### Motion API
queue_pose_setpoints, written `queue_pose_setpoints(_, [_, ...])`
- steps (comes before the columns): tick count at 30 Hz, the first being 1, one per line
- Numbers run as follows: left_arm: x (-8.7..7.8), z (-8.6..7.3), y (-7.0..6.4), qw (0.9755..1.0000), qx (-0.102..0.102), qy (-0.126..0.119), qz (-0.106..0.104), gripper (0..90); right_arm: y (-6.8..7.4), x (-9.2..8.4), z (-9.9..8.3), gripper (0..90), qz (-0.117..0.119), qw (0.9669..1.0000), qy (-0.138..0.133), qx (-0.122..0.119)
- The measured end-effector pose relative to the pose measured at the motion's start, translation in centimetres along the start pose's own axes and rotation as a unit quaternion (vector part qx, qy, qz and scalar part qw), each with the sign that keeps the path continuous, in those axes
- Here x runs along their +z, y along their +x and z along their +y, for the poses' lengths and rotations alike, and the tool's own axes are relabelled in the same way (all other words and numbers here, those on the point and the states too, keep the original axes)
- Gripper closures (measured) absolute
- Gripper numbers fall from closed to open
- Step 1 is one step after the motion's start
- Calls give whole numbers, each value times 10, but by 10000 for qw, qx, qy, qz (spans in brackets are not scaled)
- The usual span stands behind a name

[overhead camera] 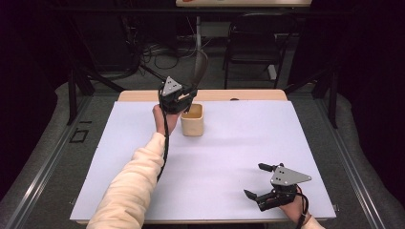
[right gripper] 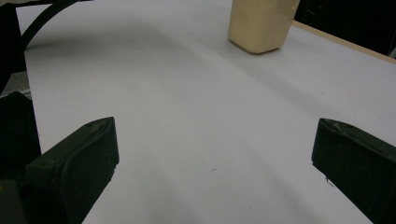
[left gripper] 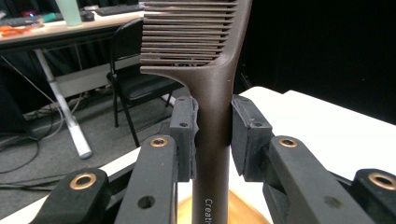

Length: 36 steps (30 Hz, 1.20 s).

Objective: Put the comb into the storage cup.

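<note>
A dark brown comb (overhead camera: 199, 69) stands upright over a cream cup (overhead camera: 192, 120) near the table's far edge. My left gripper (overhead camera: 184, 101) is shut on the comb's handle (left gripper: 213, 126), teeth pointing up, and both pads (left gripper: 186, 135) press on it. The handle's lower end dips toward the cup's mouth (left gripper: 233, 210). My right gripper (overhead camera: 260, 180) rests at the near right of the table, open, with nothing between its jaws. The cup (right gripper: 261, 23) lies far ahead of it in the right gripper view.
A white sheet (overhead camera: 215, 157) covers the wooden table (overhead camera: 143, 95). A black chair (overhead camera: 253, 43) and a desk leg with cables (overhead camera: 198, 28) stand on the floor beyond the far edge. Another desk (left gripper: 56, 32) with items sits behind.
</note>
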<state>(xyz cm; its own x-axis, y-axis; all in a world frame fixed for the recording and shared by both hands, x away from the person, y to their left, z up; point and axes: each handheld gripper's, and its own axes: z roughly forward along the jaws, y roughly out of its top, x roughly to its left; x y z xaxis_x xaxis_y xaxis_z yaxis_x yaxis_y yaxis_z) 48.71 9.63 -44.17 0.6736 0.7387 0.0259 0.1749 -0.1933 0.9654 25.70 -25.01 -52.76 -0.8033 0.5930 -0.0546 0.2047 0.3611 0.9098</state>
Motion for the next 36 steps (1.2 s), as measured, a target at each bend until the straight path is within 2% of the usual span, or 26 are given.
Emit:
queue_pose_setpoints(12, [2,-5,3,9999,-66,-60,-65,723,0,0,0,1,-1,10000,18,-10])
queue_pose_setpoints(18, [7,-10,1,9998,-116,73,-138,723,0,0,0,1,-11,10000,12,-19])
queue_pose_setpoints(30, [10,-14,3,9996,2,239,-177,722,0,0,0,1,-3,10000,19,-24])
queue_pose_setpoints(36, [11,-16,4,9988,7,362,-327,722,0,0,0,1,-2,10000,15,-26])
